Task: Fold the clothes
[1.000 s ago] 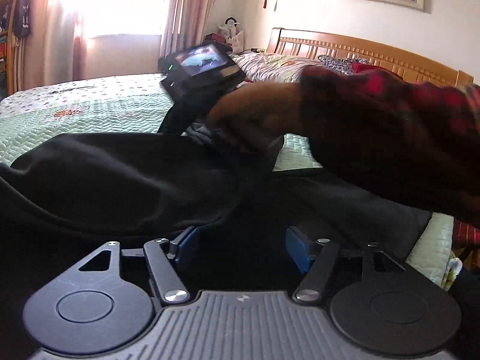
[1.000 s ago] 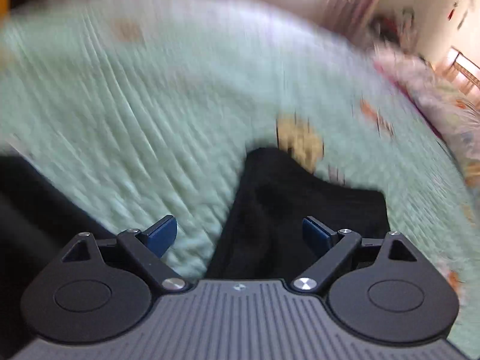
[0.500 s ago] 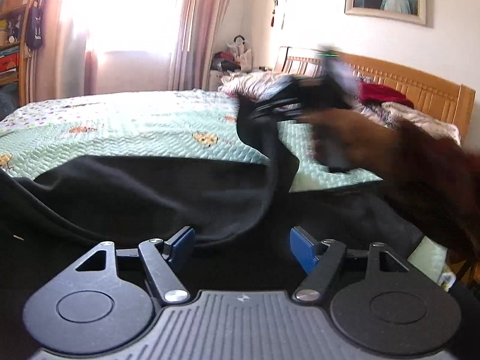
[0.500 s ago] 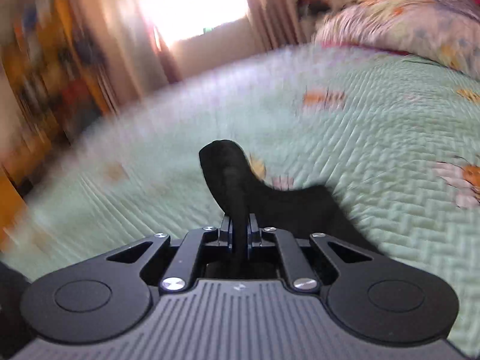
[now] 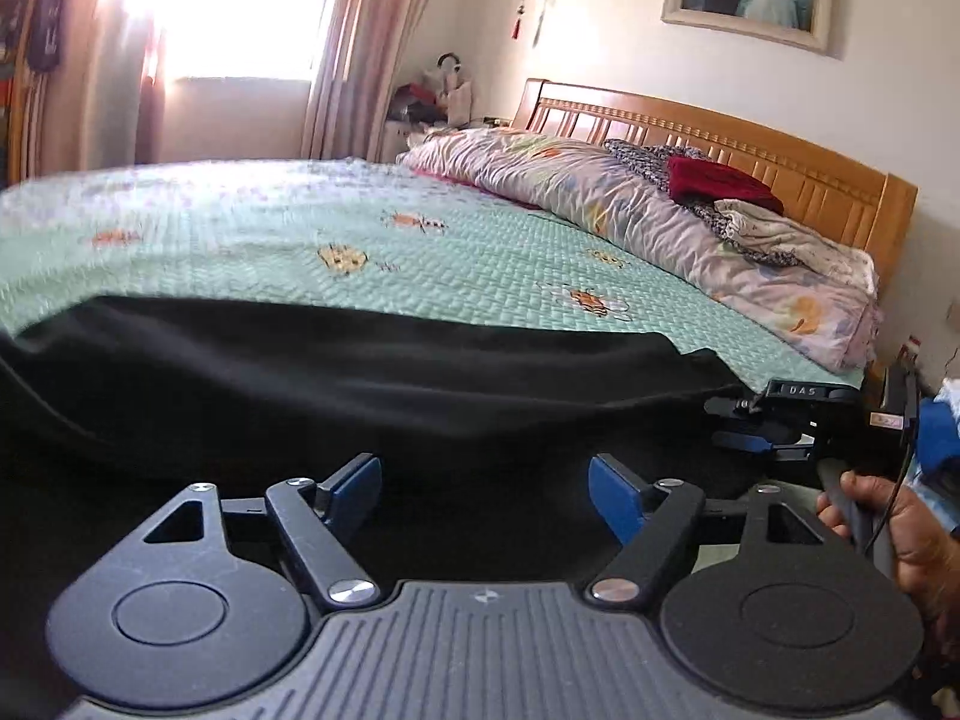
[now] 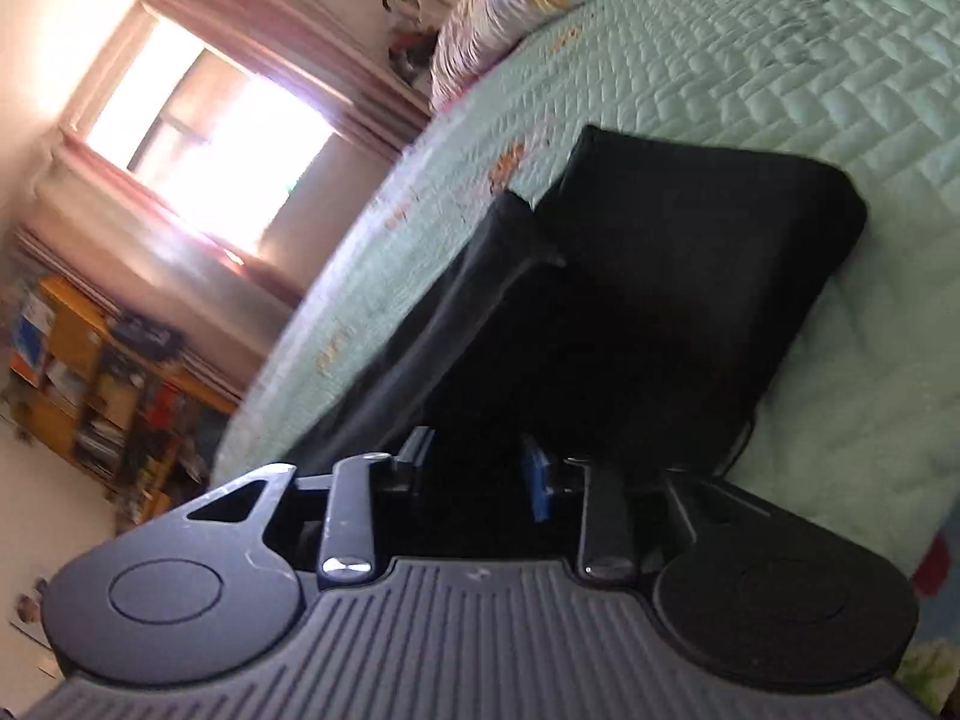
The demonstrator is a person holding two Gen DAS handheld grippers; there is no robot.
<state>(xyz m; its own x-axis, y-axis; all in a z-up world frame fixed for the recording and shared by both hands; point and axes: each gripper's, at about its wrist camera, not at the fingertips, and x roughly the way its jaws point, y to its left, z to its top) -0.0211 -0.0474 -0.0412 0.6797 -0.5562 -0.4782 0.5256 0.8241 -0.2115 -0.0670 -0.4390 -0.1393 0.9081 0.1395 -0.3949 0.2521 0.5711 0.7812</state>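
You see black garment point(image 5: 360, 372): matt, soft cloth. Bedspread point(image 5: 480, 252): quilted, stitched green fabric. Headboard point(image 5: 750, 150): glossy varnished wood. Duvet point(image 5: 630, 204): crinkled, faintly shiny cloth. Left gripper point(image 5: 485, 489): matt black plastic, ribbed housing, bright metal pivot screws, blue pads.

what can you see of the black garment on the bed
The black garment is plain, matte, soft-looking cloth with no visible print. It lies spread low over the near edge of the green quilted bedspread. In the right wrist view a part is folded over into a neat rectangular panel with a narrower strip beside it. The left claw is opening above it, nothing pinched. The right claw is opening at its edge, with dark cloth between the pads.
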